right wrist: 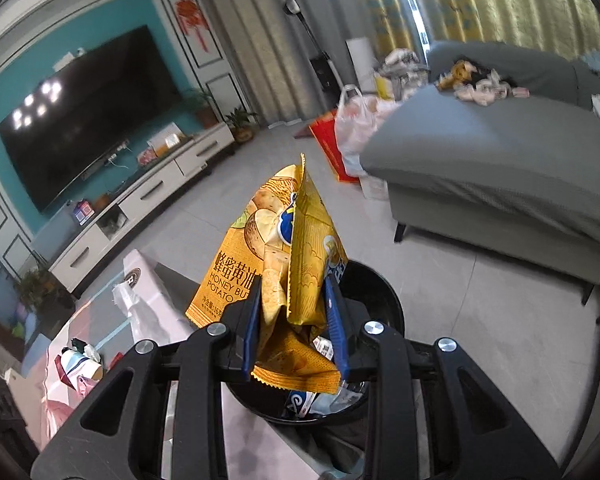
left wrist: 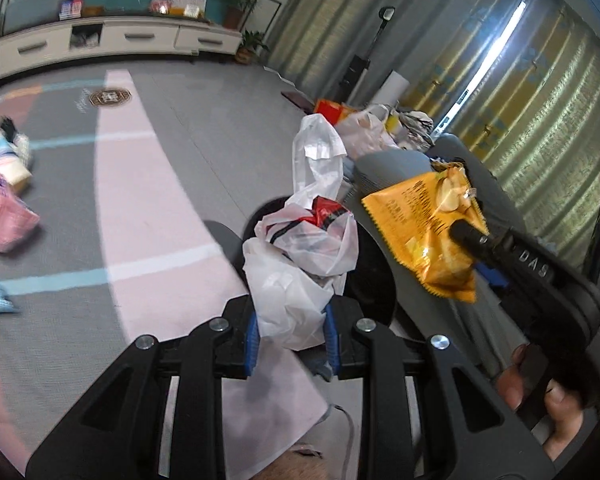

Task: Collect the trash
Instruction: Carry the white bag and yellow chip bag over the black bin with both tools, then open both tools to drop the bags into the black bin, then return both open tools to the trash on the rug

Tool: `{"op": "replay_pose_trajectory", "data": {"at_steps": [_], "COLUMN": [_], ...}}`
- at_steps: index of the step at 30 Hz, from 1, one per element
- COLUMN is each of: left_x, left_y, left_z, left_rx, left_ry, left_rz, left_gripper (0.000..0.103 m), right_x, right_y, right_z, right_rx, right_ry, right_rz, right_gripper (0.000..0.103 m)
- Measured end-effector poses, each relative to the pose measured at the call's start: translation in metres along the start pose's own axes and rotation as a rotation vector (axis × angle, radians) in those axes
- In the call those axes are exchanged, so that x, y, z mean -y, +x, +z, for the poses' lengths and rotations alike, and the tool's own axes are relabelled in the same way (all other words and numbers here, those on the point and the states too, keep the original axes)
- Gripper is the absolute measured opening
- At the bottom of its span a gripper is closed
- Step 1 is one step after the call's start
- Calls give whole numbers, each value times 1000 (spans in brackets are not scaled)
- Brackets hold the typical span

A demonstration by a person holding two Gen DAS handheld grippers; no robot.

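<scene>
**Both claws loaded, bin right below**

The right claw is pinching a yellow chip bag between its blue pads, jaws drawn close with the crumpled foil squeezed between them. The bag stands up out of the grip, long axis running away from the claw and upward, its torn bottom edge hanging just behind the pads. Directly under and beyond that claw sits the black bin, round mouth open, already holding a few wrappers. That is the relation that matters: the bag is over the bin's mouth, so, as I judge it, letting go should drop it in, though the tall bag could tip over the near rim.

The left claw is likewise clamped, on a white plastic bag with something red showing inside. That bag rises ahead of the claw, floppy and bunched, with the bin's dark rim showing just behind it. From this side the right claw comes in from the right with the chip bag hanging from its tip, a hand gripping the handle.

Both claws are near the bin; the right looks better placed to release first. More litter lies on the mat to the left.
</scene>
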State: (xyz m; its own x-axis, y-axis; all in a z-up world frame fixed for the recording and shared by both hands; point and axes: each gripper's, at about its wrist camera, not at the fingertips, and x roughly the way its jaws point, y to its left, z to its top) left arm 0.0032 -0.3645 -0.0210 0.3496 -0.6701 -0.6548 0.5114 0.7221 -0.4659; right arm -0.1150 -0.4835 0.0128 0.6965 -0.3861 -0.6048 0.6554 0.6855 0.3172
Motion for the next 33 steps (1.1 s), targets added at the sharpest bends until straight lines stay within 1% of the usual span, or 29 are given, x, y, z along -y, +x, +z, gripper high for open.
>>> {"op": "replay_pose_trajectory", "data": {"at_steps": [3, 7, 10, 13, 15, 16, 17, 18, 19, 20, 21, 24, 26, 27, 28, 29, 31, 33], "left_x": [-2, 1, 5, 6, 7, 8, 9, 10, 11, 12, 13, 8, 3, -2, -6, -11, -19, -29], "left_y": [25, 47, 63, 77, 82, 83, 83, 81, 79, 75, 70, 52, 42, 34, 29, 21, 3, -17], "left_z": [2, 2, 2, 1, 1, 0, -1, -1, -1, -1, 0, 3, 5, 6, 7, 9, 12, 14], "left_rx": [-56, -99, -119, -143, -148, -147, -145, -142, -136, -123, -111, -80, -62, -51, -45, -35, -7, 31], "left_ry": [-38, -60, -54, -62, -63, -58, -55, -52, -51, -46, -37, -31, -44, -57, -64, -70, -74, -79], "left_rz": [-35, -85, -87, -92, -99, -101, -102, -103, -107, -109, -104, -80, -80, -73, -66, -51, -7, 44], "left_gripper": [27, 27, 28, 33, 34, 39, 52, 60, 73, 82, 85, 91, 96, 97, 98, 99, 100, 100], "right_x": [8, 17, 21, 24, 26, 27, 27, 26, 26, 25, 24, 18, 11, 9, 6, 2, -7, -20], "right_y": [14, 35, 48, 56, 59, 60, 60, 60, 60, 59, 58, 54, 47, 45, 42, 38, 31, 22], "right_z": [-2, -5, -8, -9, -10, -10, -10, -10, -10, -10, -10, -9, -7, -6, -6, -5, -3, -3], "right_rx": [-35, -92, -131, -156, -163, -165, -165, -166, -166, -164, -162, -145, -121, -111, -99, -85, -61, -36], "right_ry": [12, 28, 28, 29, 32, 32, 32, 29, 27, 23, 20, 10, -5, -8, -10, -11, -17, -42], "right_rz": [-46, -94, -129, -150, -153, -156, -161, -166, -171, -174, -174, -173, -161, -152, -141, -132, -120, -94], "right_gripper": [31, 31, 31, 31, 31, 31, 32, 33, 36, 41, 44, 53, 67, 69, 76, 82, 89, 92]}}
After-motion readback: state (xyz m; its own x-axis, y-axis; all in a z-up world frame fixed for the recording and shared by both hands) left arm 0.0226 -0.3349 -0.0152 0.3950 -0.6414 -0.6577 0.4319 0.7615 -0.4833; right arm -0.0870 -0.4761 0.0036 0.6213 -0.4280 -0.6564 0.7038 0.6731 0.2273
